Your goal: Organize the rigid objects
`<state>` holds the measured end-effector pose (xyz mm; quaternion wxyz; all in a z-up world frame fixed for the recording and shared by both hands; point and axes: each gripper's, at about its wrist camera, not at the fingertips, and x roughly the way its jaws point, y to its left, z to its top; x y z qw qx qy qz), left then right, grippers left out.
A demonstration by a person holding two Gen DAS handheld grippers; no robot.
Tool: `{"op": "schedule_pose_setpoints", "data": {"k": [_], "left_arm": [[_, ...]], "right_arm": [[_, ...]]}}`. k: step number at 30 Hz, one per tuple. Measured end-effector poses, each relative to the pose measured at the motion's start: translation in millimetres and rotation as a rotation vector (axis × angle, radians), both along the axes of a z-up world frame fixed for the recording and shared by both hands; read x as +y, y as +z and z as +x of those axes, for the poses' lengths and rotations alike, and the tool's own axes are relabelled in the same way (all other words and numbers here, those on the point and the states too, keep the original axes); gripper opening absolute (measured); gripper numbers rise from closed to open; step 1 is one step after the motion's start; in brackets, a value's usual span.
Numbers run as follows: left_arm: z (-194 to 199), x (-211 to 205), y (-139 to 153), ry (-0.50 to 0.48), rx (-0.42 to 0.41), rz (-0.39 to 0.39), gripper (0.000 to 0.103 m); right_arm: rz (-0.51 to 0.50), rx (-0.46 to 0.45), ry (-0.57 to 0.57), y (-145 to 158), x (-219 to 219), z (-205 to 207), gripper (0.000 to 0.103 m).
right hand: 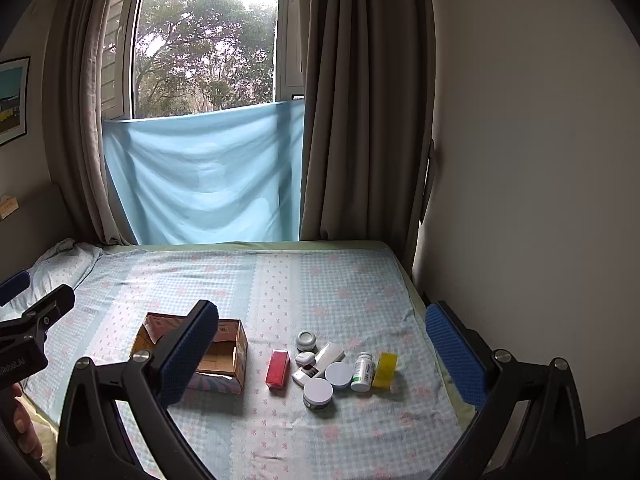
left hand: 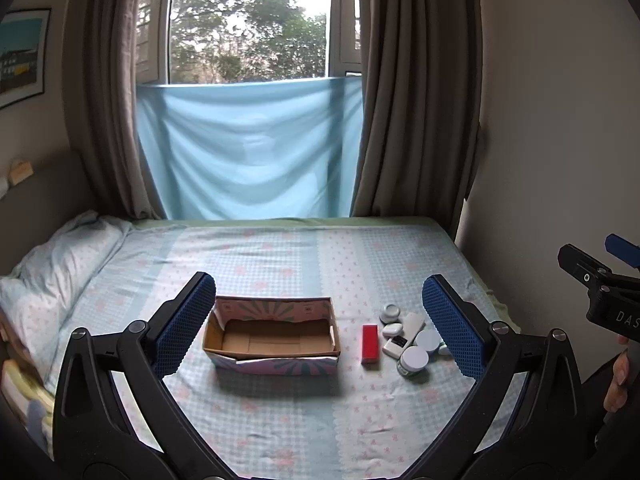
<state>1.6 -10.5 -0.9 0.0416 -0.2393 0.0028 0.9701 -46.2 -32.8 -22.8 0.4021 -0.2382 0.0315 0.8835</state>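
Grippers wide apart above seemingly empty box.

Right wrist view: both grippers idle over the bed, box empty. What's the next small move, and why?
Probably lower the right gripper toward the red rectangular box, jaws kept wide. It lies alone at the near edge of the cluster of jars and bottles, closest to the open cardboard box, which holds nothing yet. The left gripper frames that box, also open and holding nothing.
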Motion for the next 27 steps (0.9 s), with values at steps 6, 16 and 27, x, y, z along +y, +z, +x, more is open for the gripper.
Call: {"op": "schedule_pose_setpoints", "data": {"k": [6, 16, 27], "left_arm": [[0.4, 3.0, -0.4, 0.001, 0.020, -0.007, 0.103], [-1.4, 7.2, -0.8, 0.006, 0.023, -0.017, 0.103], [-7.2, 10.2, 0.0, -0.005, 0.005, -0.006, 0.103]], "right_arm": [[0.008, -0.001, -0.016, 2.0, 0.9, -2.3, 0.103], [0.011, -0.002, -0.054, 1.9, 2.5, -3.2, 0.103], [0.010, -0.007, -0.067, 1.7, 7.2, -3.7, 0.103]]}}
